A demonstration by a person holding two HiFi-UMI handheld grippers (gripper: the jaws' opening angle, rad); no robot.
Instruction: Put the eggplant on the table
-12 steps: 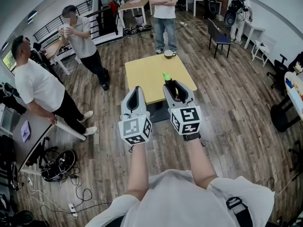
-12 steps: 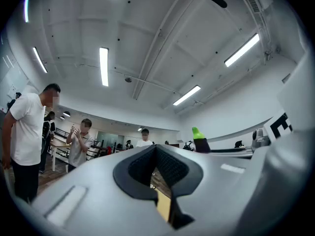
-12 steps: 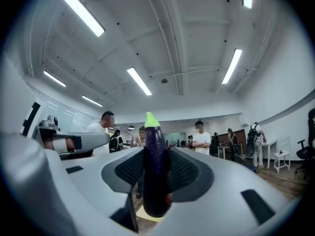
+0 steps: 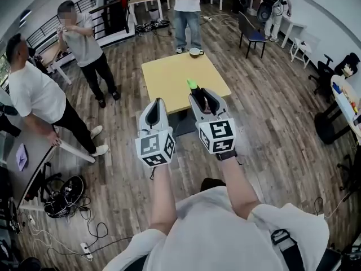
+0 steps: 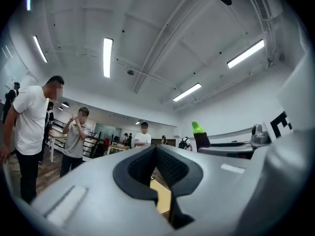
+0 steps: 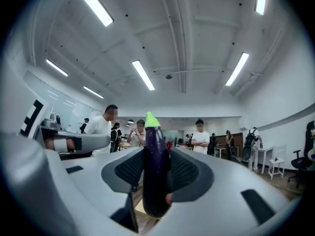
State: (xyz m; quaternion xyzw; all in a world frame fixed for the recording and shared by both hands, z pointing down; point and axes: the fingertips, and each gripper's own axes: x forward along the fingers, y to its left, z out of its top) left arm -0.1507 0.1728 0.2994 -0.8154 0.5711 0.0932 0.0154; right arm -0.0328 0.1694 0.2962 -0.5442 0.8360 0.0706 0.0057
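My right gripper (image 4: 202,97) is shut on a dark purple eggplant (image 6: 155,173) with a green stem tip (image 4: 192,84). The eggplant stands upright between the pads in the right gripper view. It hangs over the near edge of a yellow square table (image 4: 169,78). My left gripper (image 4: 154,109) is shut with nothing between its pads, just left of the right one and short of the table's near edge. In the left gripper view the eggplant's green tip (image 5: 197,127) shows at the right.
A cup on a saucer (image 4: 196,52) sits at the table's far edge. One person (image 4: 186,4) stands beyond the table, two more people (image 4: 79,38) stand at the left. A blue chair (image 4: 251,35) is at the back right. Cables (image 4: 67,199) lie on the wooden floor at the left.
Both grippers and the eggplant have shifted slightly up and left in the head view, and the table sits a little nearer. The grips are unchanged.
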